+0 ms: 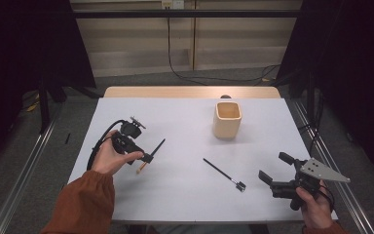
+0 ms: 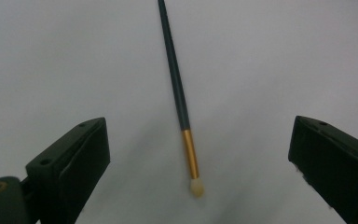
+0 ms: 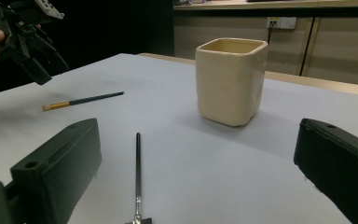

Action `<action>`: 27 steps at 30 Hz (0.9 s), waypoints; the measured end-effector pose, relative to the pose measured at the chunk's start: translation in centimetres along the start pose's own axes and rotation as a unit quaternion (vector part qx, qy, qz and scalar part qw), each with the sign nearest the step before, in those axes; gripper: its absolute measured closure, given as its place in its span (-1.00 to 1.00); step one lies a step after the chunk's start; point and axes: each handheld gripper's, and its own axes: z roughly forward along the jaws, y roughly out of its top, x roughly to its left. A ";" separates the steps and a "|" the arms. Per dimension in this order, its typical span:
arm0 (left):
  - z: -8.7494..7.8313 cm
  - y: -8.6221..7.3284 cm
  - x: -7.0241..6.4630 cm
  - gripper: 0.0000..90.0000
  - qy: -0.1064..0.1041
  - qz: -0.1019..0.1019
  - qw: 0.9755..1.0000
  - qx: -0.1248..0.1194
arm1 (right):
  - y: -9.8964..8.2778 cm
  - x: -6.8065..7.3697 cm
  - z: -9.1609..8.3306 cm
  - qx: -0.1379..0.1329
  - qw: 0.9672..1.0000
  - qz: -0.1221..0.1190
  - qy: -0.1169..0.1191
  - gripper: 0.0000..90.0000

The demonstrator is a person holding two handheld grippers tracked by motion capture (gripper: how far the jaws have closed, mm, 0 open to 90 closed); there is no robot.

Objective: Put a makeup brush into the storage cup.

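black jaws of the left gripper (image 1: 146,157) stand wide apart, released, and hover just above a slim dark brush (image 2: 181,100) that lies flat on the white table (image 1: 185,126). in the left gripper view the brush runs between the jaws without touching either, its gold ferrule and pale tip nearest the camera. the right gripper (image 1: 271,168) is also spread open and holds nothing, raised near the table's right front corner. just ahead of it lies a second thin black tool (image 3: 138,175) with a small metal head, apart from the jaws. farther back stands a cream square cup (image 3: 230,80), upright, well apart from both tools.
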 end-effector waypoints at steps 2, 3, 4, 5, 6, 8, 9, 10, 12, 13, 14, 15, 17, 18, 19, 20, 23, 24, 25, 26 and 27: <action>0.3 0.1 0.1 -0.88 0.011 -0.005 1.000 0.012 | 0.0 0.0 0.0 0.000 1.000 -0.001 0.001 -1.00; 0.5 0.1 0.1 -0.85 0.009 -0.001 1.000 0.016 | 0.0 0.0 0.0 0.000 1.000 0.000 0.001 -1.00; 0.6 0.0 0.2 -0.85 0.006 -0.005 1.000 0.018 | 0.0 0.0 0.0 0.000 1.000 0.000 0.001 -1.00; 0.8 0.0 0.2 -0.73 0.008 -0.007 1.000 0.023 | 0.0 0.0 0.0 0.001 1.000 0.002 0.000 -1.00; 0.9 0.0 0.1 -0.69 0.009 -0.007 1.000 0.029 | 0.0 0.0 0.0 0.002 1.000 0.000 0.000 -1.00; 1.2 0.0 0.0 -0.59 0.014 -0.003 0.999 0.041 | 0.0 0.0 0.0 0.002 1.000 -0.001 0.000 -1.00; 1.4 0.1 0.0 -0.59 0.014 -0.002 0.999 0.048 | 0.0 0.0 0.0 0.002 1.000 -0.001 0.000 -1.00; 1.5 0.1 0.0 -0.52 0.010 -0.004 0.998 0.056 | 0.0 0.0 0.0 0.002 1.000 0.001 0.001 -1.00; 1.8 0.2 -0.1 -0.47 0.004 -0.006 0.998 0.064 | 0.0 0.0 0.0 0.002 1.000 0.001 0.000 -1.00; 2.0 0.2 -0.1 -0.31 0.004 -0.008 0.998 0.069 | 0.0 0.0 0.0 0.003 1.000 0.002 0.000 -1.00; 2.1 0.2 -0.2 -0.24 0.003 -0.008 0.997 0.072 | 0.0 0.0 0.0 0.003 1.000 0.001 0.000 -1.00; 2.3 0.3 -0.2 -0.24 0.003 -0.008 0.997 0.076 | 0.0 0.0 0.0 0.003 1.000 0.001 0.000 -1.00; 2.5 0.4 -0.2 -0.16 0.003 -0.012 0.997 0.079 | 0.0 0.1 0.1 0.004 1.000 -0.001 -0.001 -1.00; 2.6 0.5 -0.1 -0.05 0.003 -0.011 0.997 0.080 | -0.1 0.0 0.1 0.005 1.000 -0.001 0.000 -1.00; 2.6 0.5 -0.1 0.04 0.002 -0.014 0.997 0.081 | -0.1 0.1 0.1 0.005 1.000 -0.001 0.000 -1.00; 2.7 0.5 -0.1 0.04 0.003 -0.016 0.996 0.084 | -0.1 0.1 0.1 0.005 1.000 -0.001 0.000 -1.00; 3.0 0.6 0.0 0.21 0.003 -0.018 0.996 0.089 | -0.1 0.0 0.1 0.005 1.000 -0.002 0.000 -1.00; 3.1 0.6 -0.1 0.23 0.006 -0.022 0.996 0.090 | -0.1 0.0 0.1 0.006 1.000 -0.002 0.000 -1.00; 3.1 0.7 -0.1 0.29 0.007 -0.016 0.995 0.094 | -0.1 0.0 0.1 0.006 1.000 -0.002 0.000 -1.00; 3.2 0.7 -0.2 0.33 0.010 -0.017 0.995 0.095 | -0.1 0.1 0.1 0.007 1.000 -0.002 0.000 -1.00; 3.3 0.7 -0.3 0.34 0.010 -0.016 0.995 0.096 | -0.1 0.1 0.1 0.007 1.000 -0.001 0.000 -1.00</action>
